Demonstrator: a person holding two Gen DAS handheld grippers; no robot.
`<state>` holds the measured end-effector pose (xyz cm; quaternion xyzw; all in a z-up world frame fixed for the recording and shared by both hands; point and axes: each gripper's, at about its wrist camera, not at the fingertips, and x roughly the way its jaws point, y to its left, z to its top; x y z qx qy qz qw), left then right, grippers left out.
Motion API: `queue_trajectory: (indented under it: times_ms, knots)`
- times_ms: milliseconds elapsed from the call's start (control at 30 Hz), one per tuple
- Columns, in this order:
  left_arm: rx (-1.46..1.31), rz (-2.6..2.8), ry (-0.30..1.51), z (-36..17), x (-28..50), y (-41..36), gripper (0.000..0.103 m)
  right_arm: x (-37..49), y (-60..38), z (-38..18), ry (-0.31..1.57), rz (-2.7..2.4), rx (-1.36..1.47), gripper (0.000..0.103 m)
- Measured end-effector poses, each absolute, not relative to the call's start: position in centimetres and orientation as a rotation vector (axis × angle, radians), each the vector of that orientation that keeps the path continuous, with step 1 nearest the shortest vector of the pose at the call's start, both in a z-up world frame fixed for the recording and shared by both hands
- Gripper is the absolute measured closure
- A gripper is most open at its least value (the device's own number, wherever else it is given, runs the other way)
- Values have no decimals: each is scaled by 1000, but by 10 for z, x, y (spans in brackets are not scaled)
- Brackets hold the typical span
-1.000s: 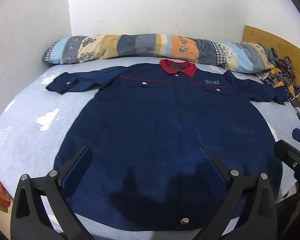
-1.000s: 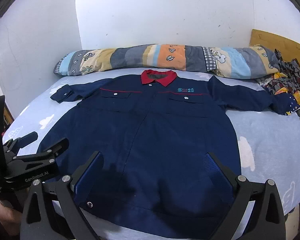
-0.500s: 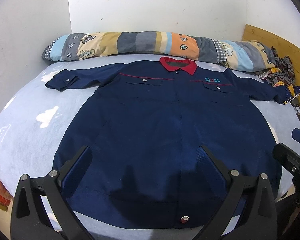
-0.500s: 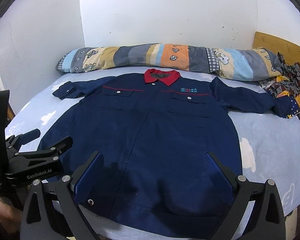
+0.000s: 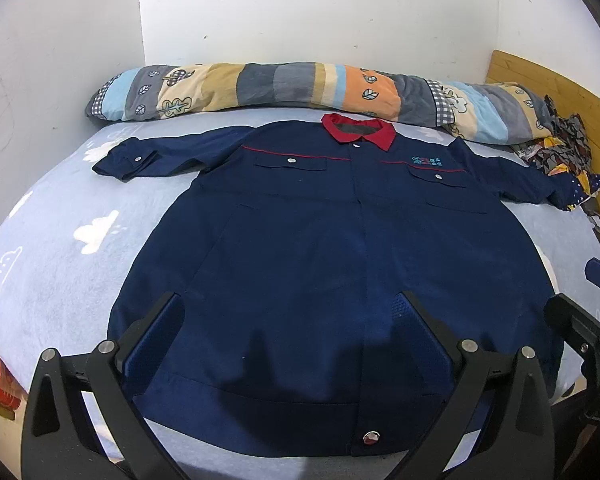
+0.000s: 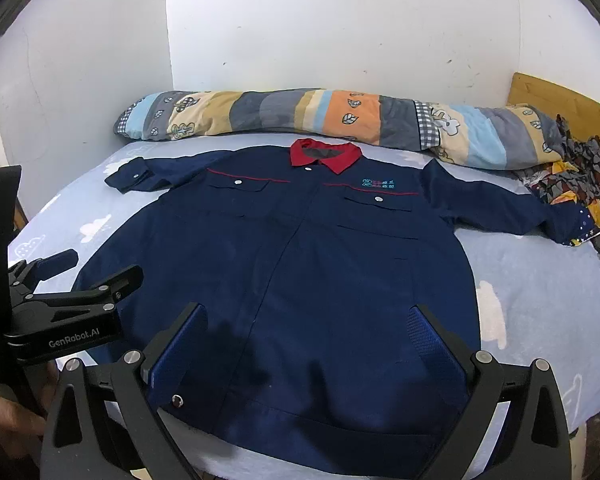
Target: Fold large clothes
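The only lettering that reads clearly is "GenRobot.AI", printed in pale letters on the black body of the left gripper (image 6: 64, 312), seen at the left edge of the right wrist view. The navy jacket (image 6: 300, 272) carries a small embroidered chest mark (image 6: 379, 183) in teal and red above one breast pocket, too small to read.
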<state>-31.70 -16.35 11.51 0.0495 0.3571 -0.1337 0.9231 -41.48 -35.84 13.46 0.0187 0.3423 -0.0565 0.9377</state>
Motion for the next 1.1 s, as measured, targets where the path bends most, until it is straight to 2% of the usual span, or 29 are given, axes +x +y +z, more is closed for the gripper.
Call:
queue_trajectory:
  times_ms: [400,633,900,1100]
  knots:
    - [99,-276,736,114,-317,-163,0,-415,-363,135,708,-110,52,2]
    - [67,-276,753,112,-312,-157,0,-413,-391,131,727,-112,209,2]
    - [38,-266,780,109,-282,-162,0,-416,-468,130,720,-118,559,3]
    - [141,-280,721,113,-252,-195,0,-417,-576,154,629,-245,617,7]
